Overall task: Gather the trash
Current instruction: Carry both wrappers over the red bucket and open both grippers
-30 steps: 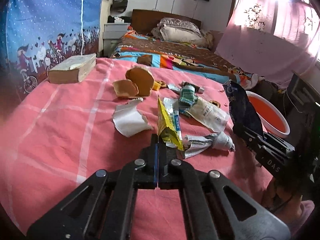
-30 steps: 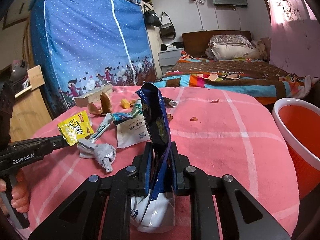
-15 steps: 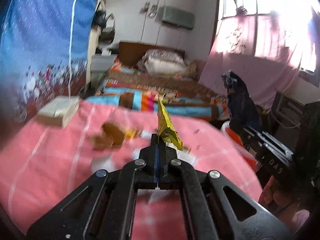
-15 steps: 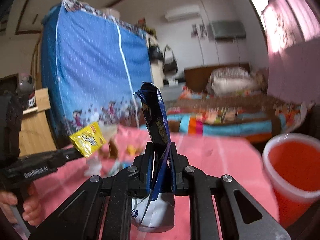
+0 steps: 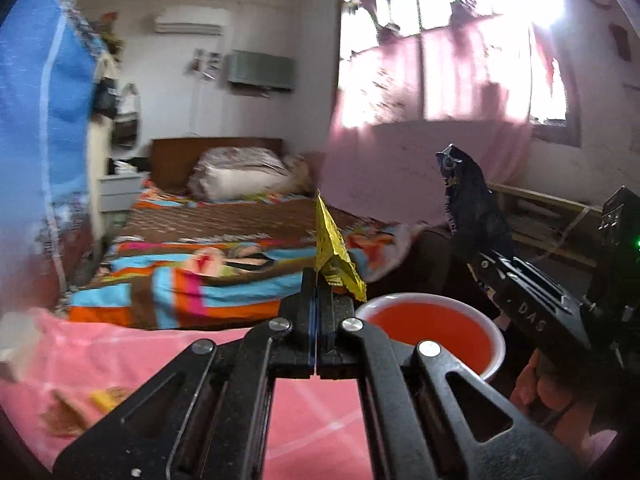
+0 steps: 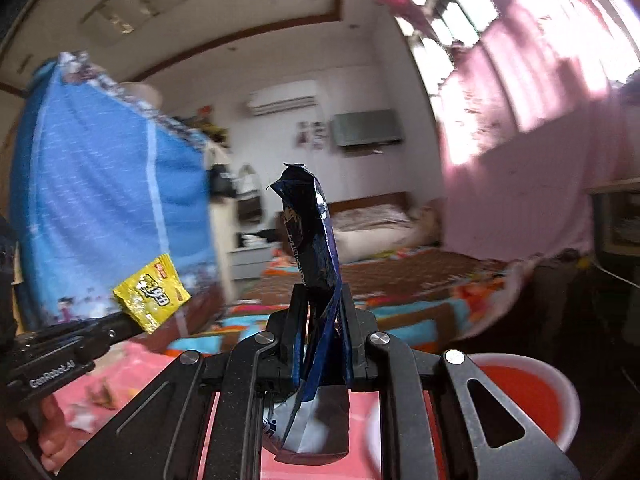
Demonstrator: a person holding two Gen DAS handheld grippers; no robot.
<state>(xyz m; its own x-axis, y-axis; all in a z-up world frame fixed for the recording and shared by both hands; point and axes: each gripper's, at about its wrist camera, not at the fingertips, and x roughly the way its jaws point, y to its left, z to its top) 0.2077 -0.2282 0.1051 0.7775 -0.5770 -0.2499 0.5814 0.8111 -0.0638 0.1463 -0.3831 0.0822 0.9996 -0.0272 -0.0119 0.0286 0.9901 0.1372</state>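
My left gripper (image 5: 317,284) is shut on a yellow snack wrapper (image 5: 334,258), which sticks up from its tips in the left wrist view. The same yellow wrapper (image 6: 153,293) shows at the left of the right wrist view. My right gripper (image 6: 320,304) is shut on a dark blue foil wrapper (image 6: 310,240) that stands upright between its pads; the blue wrapper (image 5: 470,200) also appears at the right of the left wrist view. A red bin with a white rim (image 5: 430,330) sits just ahead of and below both grippers, off the table's edge. The red bin (image 6: 532,388) lies low right.
The pink checked tablecloth (image 5: 120,360) holds blurred scraps (image 5: 64,416) and a box (image 5: 16,344) at the left. Beyond are a bed with a striped blanket (image 5: 208,276), a blue wardrobe cover (image 6: 100,208) and pink curtains (image 5: 432,160). A hand (image 6: 44,436) grips the left tool.
Both grippers have lifted off the table with their wrappers and swung right toward the red bin. The litter on the cloth has dropped out of view to the lower left.
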